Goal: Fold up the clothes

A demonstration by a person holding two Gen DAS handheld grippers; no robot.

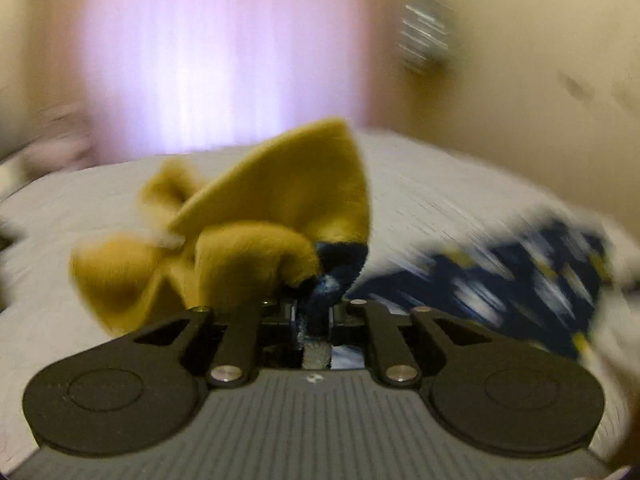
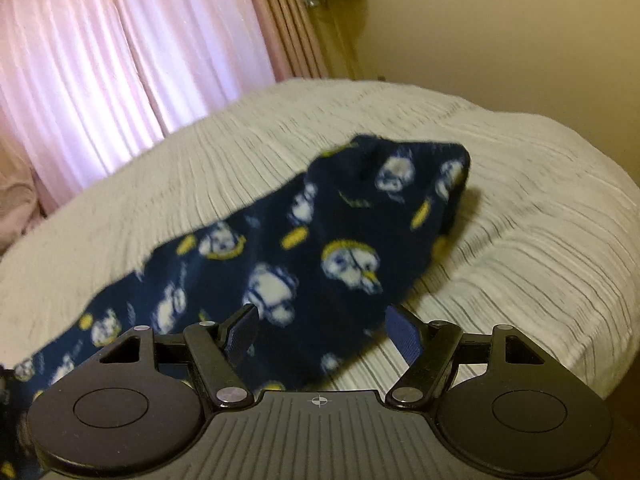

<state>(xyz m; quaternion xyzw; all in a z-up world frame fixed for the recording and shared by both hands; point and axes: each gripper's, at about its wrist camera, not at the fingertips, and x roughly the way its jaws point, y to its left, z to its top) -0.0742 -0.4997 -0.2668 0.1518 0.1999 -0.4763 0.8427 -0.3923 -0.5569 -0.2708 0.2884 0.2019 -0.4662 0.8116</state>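
Fleece garment (image 2: 304,248), navy outside and mustard inside, sprawls mid-frame across the white bed (image 2: 540,216); left gripper (image 1: 314,314) pinches its edge, right gripper (image 2: 320,332) gapes empty above it.

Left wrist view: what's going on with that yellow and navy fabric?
A person is folding a fleece garment on a bed, holding a gripper in each hand. The left gripper is shut on a bunched edge of it, showing the mustard-yellow lining beside the navy printed side; the view is motion-blurred. The right gripper is open, its fingers either side of the navy fabric but not pinching it. The garment lies stretched across the white ribbed bedspread, not yet folded flat.
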